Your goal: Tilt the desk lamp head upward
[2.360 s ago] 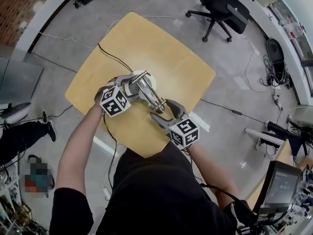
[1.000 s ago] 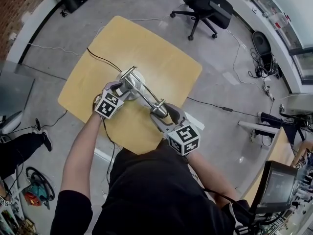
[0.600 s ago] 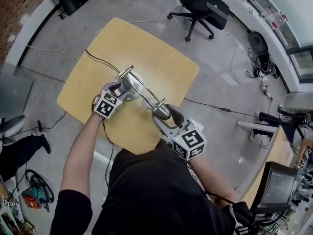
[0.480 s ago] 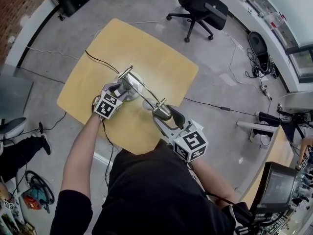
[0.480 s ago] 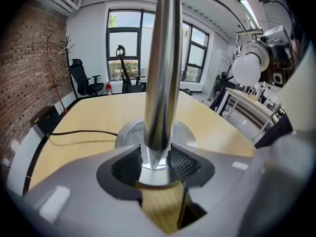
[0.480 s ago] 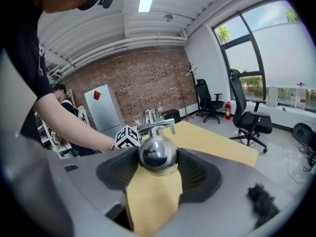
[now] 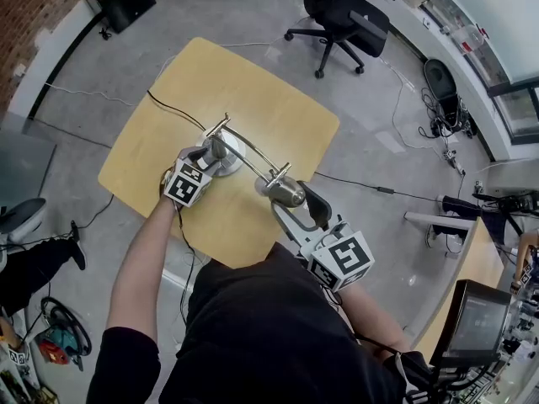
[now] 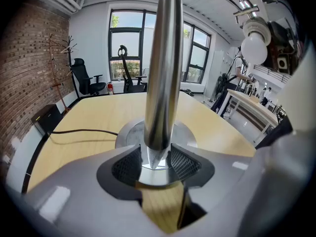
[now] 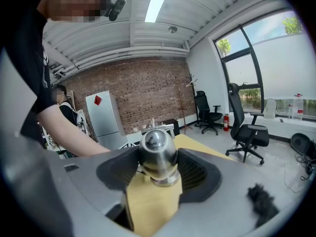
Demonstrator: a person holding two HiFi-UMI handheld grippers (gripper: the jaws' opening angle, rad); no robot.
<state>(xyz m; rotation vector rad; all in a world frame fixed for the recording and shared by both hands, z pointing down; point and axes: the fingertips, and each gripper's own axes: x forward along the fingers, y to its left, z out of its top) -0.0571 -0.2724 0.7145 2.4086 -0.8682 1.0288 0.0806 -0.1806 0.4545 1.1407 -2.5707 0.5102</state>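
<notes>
The rounded yellow wooden table [image 7: 253, 82] carries a polished chrome desk lamp [image 7: 251, 151]. The left gripper [image 8: 157, 164] is clamped round the lamp's upright post [image 8: 163, 73] (just above the base). The right gripper [image 9: 159, 168] is closed on its dome-shaped head [image 9: 157, 149].

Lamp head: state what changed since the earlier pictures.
The right gripper, shut on the lamp head, has lifted it, so the lamp arm now stands higher off the table. The left gripper stays clamped on the post; the base has not moved.
</notes>
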